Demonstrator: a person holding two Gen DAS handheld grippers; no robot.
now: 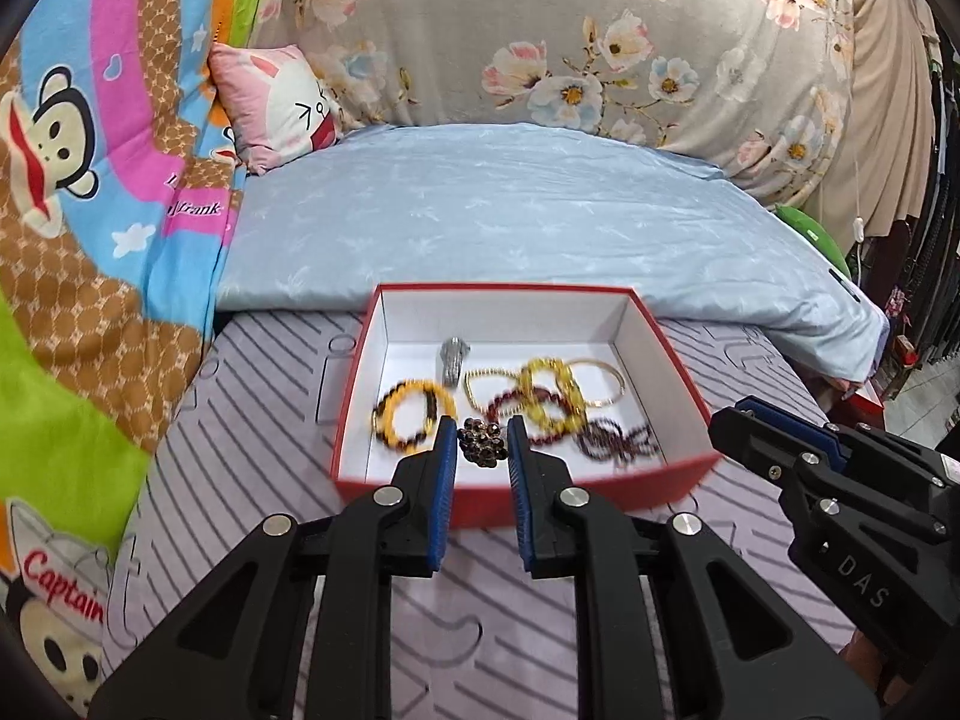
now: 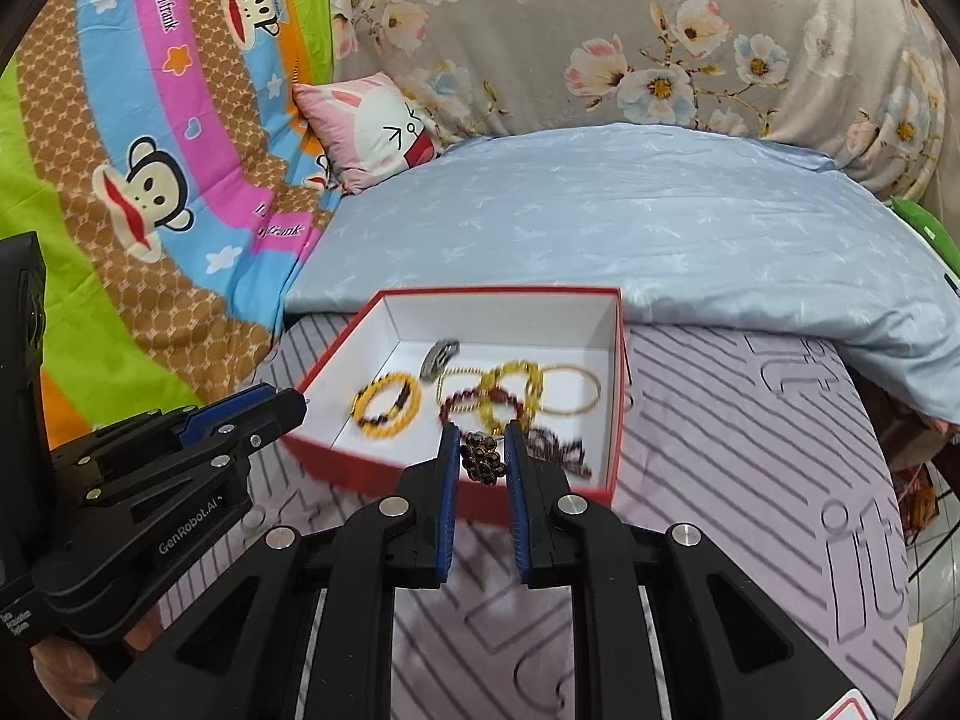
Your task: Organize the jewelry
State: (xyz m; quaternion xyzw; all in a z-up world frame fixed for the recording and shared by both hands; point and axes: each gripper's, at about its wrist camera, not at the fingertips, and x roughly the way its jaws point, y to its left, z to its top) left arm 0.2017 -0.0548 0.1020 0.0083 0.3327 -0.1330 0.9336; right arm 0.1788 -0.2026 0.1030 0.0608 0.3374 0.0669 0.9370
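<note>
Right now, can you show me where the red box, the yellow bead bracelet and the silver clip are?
red box (image 1: pixel 528 495), left wrist view, on its near outer wall.
yellow bead bracelet (image 1: pixel 391 405), left wrist view, on its left beads.
silver clip (image 2: pixel 440 356), right wrist view, on its middle.

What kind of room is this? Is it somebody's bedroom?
Most likely a bedroom. The red box of bracelets sits on what looks like a bed, beside a folded blue blanket, a small pink pillow and a cartoon monkey quilt.
</note>
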